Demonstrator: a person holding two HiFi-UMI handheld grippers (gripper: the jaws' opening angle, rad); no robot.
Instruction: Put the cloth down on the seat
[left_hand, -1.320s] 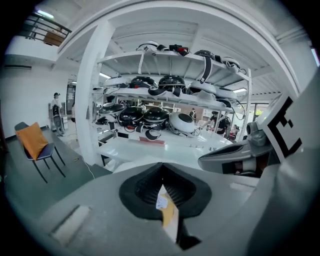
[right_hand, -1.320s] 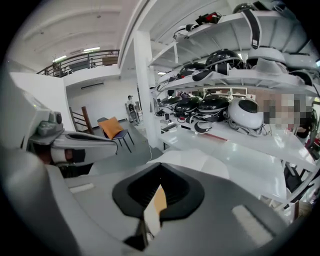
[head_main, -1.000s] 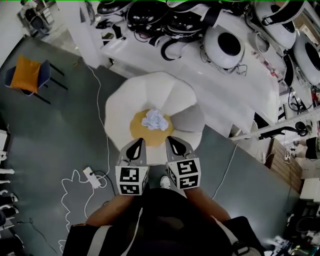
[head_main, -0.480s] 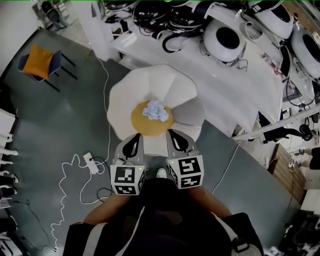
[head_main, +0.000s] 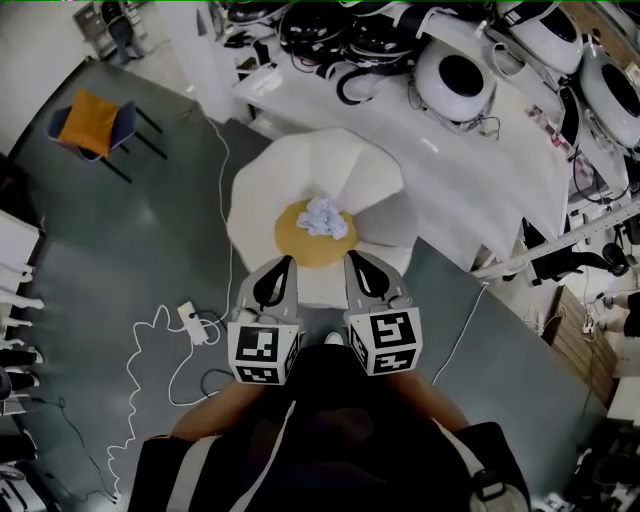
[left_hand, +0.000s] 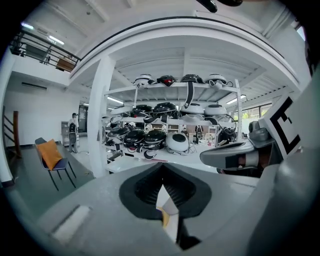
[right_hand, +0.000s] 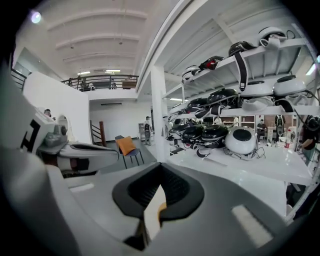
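Right hand-held gripper near crumpled cloth

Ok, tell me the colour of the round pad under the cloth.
The pad is mustard yellow, clearest in the head view.

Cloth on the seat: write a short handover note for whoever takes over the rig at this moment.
Left gripper: jaws shut, empty.
Right gripper: jaws shut, empty.
The two are side by side at the near side of the white chair, apart from the cloth.
Cloth: crumpled, lying on the round yellow seat, toward its far side.
Done: the cloth is down on the seat and released.
Left: nothing, as far as can be judged.
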